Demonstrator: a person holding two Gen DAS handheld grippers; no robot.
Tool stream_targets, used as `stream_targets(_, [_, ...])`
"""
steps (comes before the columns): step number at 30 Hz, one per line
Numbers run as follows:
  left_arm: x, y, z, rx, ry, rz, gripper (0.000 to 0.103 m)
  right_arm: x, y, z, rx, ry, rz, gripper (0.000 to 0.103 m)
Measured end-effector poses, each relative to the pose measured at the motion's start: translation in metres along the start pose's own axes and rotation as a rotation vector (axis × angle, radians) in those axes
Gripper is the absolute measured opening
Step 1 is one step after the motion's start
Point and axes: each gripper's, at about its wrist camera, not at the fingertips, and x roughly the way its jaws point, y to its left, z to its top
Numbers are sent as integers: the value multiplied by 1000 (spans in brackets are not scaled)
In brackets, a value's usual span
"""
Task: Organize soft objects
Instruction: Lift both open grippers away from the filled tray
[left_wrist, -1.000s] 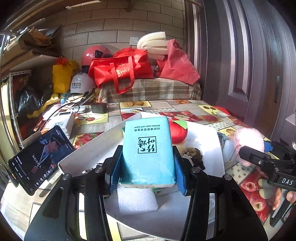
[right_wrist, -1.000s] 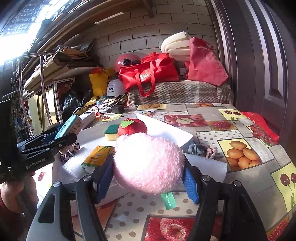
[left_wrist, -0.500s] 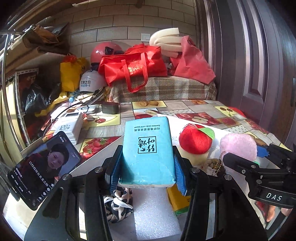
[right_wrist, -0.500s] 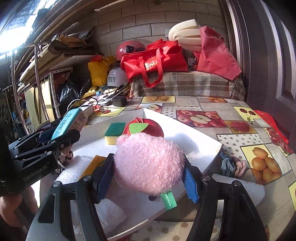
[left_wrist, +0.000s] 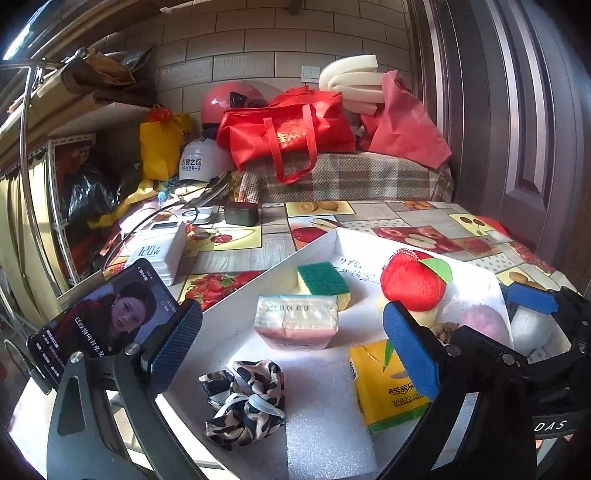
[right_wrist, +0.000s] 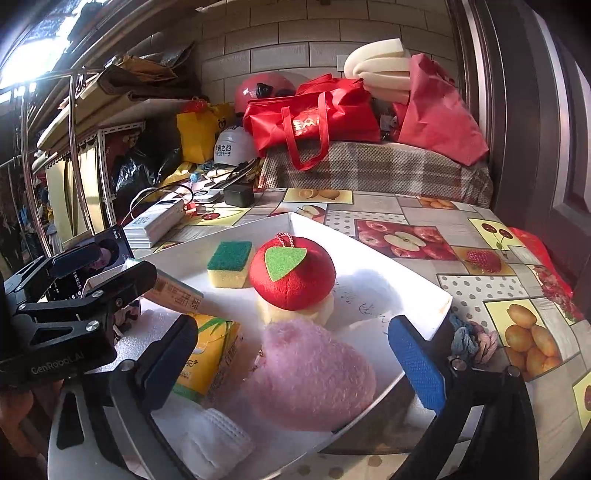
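Note:
My left gripper (left_wrist: 291, 347) hangs over the white tray (left_wrist: 258, 280), its jaws opening wide. The blue-and-pink tissue pack (left_wrist: 295, 325) lies loose on the tray floor between them, touching neither pad. My right gripper (right_wrist: 291, 363) is opening too, and the pink plush ball (right_wrist: 310, 376) rests free at the tray's (right_wrist: 369, 254) near corner. A green-and-yellow sponge (left_wrist: 323, 282), a red plush apple (right_wrist: 291, 273), a yellow tissue pack (left_wrist: 388, 384), a leopard scrunchie (left_wrist: 243, 398) and a white face mask (right_wrist: 214, 439) also lie inside.
A knotted rope toy (right_wrist: 469, 339) sits on the fruit-print tablecloth just right of the tray. A propped phone (left_wrist: 99, 325) and a white charger box (left_wrist: 159, 251) stand to the left. Red bags (left_wrist: 288, 129) pile on a plaid cover behind, with a door on the right.
Both grippers went from shut to wide open. The tissue pack dropped out of the left one onto the tray, and the pink ball settled out of the right one.

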Motion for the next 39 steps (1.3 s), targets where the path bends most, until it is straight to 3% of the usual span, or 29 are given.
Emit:
stream_targets(18, [-10, 0, -1, 11, -53, 10, 103, -19, 2, 2, -6, -118, -40, 103])
stream_targets(39, [-24, -7, 1, 6, -93, 22, 103, -25, 1, 0, 6, -150, -33, 103])
